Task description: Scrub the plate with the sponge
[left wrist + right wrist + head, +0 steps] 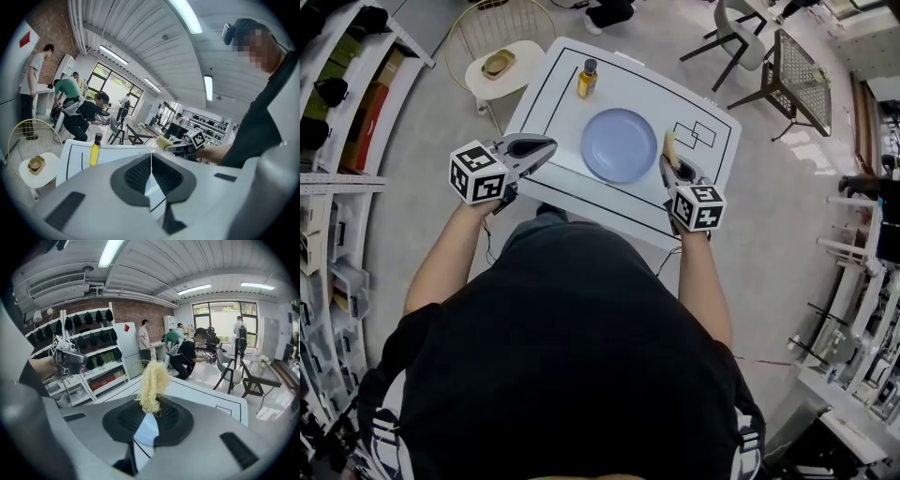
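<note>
A pale blue plate [620, 144] lies in the middle of the white table [562, 80]. My right gripper [669, 165] is at the plate's right edge, raised above the table, and is shut on a yellow sponge [669, 147] that sticks up from its jaws; the same sponge [152, 384] shows in the right gripper view. My left gripper [546, 147] hovers at the plate's left, jaws together with nothing between them [151, 161]. A sliver of the plate [146, 430] shows through the right jaws.
A bottle of yellow liquid [587, 79] stands at the table's far side, behind the plate. A small round stool with a bowl [499, 64] stands left of the table. Chairs [787, 66] are at the far right, shelves [337, 112] at the left. Several people work in the room behind.
</note>
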Tool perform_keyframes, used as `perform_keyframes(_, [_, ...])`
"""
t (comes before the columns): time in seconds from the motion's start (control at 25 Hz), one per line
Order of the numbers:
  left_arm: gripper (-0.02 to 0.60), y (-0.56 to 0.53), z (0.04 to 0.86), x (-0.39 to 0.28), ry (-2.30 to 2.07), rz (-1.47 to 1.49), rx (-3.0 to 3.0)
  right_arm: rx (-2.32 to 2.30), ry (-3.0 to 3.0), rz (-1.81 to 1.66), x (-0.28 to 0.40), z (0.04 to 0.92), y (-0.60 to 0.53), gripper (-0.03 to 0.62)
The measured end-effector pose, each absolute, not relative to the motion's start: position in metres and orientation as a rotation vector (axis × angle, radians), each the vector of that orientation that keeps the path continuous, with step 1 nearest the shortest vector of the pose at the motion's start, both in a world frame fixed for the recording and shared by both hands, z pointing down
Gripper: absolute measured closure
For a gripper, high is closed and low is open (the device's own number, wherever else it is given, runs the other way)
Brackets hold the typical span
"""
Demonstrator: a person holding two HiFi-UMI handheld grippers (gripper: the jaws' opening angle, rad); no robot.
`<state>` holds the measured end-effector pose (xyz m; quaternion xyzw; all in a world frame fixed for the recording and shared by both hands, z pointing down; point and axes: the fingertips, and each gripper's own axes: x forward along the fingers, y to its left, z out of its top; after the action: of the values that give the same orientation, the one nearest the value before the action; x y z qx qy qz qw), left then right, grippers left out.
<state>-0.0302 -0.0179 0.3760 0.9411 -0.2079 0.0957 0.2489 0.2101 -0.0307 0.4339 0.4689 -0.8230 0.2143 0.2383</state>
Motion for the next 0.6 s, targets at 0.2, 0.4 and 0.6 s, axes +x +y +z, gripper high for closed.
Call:
perform_keyframes(0.2, [0.572, -0.030, 0.381, -0.031, -0.574, 0.266, 2.549, 1.246, -2.228, 0.588, 0.207, 0.453, -0.042, 0.554])
perform_keyframes(0.4, [0.572, -0.043, 0.388, -0.032, -0.582, 0.267, 2.535, 1.204, -2.164, 0.527, 0.211, 0.481, -0.053, 0.554])
perform_keyframes(0.6, [0.572, -0.055, 0.397, -0.033, -0.587, 0.270, 2.508, 1.147, -2.132, 0.532, 0.207, 0.503, -0.061, 0.554])
